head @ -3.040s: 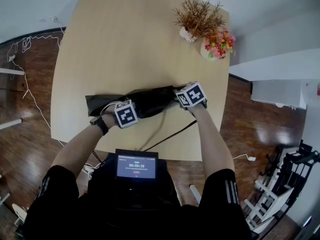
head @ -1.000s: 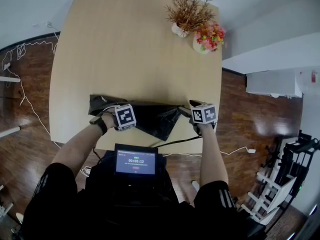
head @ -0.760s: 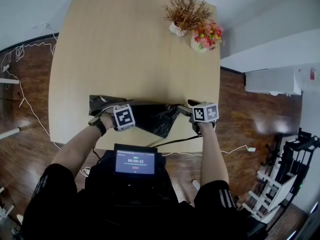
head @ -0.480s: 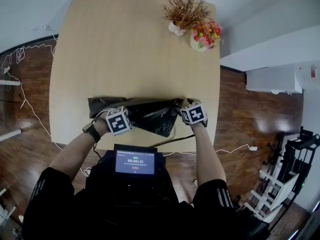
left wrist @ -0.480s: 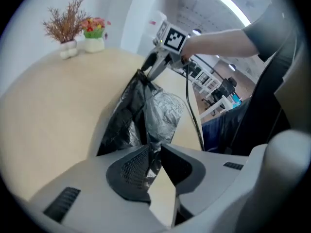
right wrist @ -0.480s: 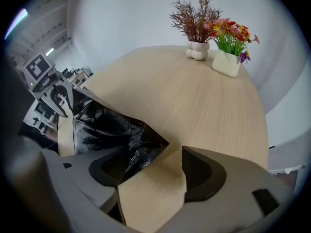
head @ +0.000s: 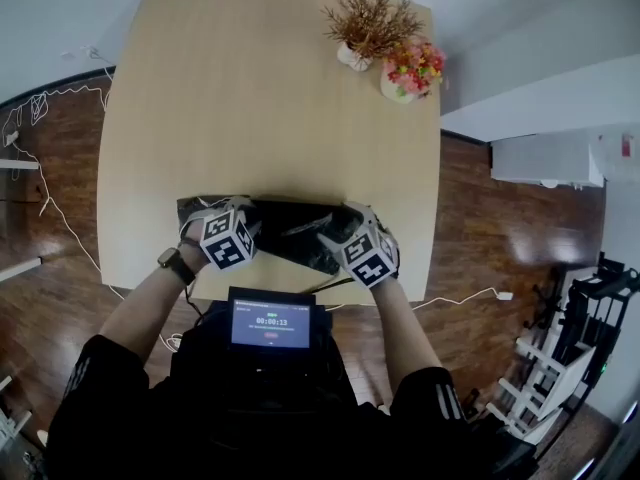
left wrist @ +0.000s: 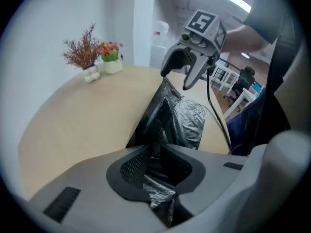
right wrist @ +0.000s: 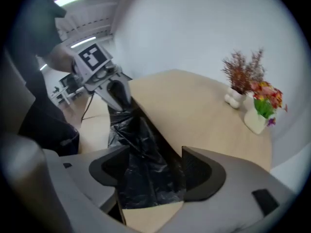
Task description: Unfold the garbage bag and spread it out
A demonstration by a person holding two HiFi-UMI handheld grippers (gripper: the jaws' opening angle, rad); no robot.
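A black garbage bag [head: 290, 230] lies crumpled in a long strip near the front edge of the wooden table [head: 270, 98]. My left gripper [head: 228, 211] points steeply down at the bag's left part. Its jaws have just been opening; they stand a little apart, with a fold of film [left wrist: 160, 191] loose between them. My right gripper [head: 340, 226] hovers tilted over the bag's right part. In the right gripper view its jaws [right wrist: 150, 166] are wide open, with the bag [right wrist: 141, 144] lying below and between them, untouched by the pads.
Two small pots, a dried plant [head: 370, 28] and bright flowers [head: 410, 68], stand at the table's far right corner. A black cable [head: 340, 286] runs along the front edge by the bag. A small screen [head: 272, 323] sits on the person's chest. Wooden floor surrounds the table.
My right gripper has moved left from the table's right edge to above the bag and has rolled. My left gripper has lifted and tilted. The bag's hanging near flap looks more gathered.
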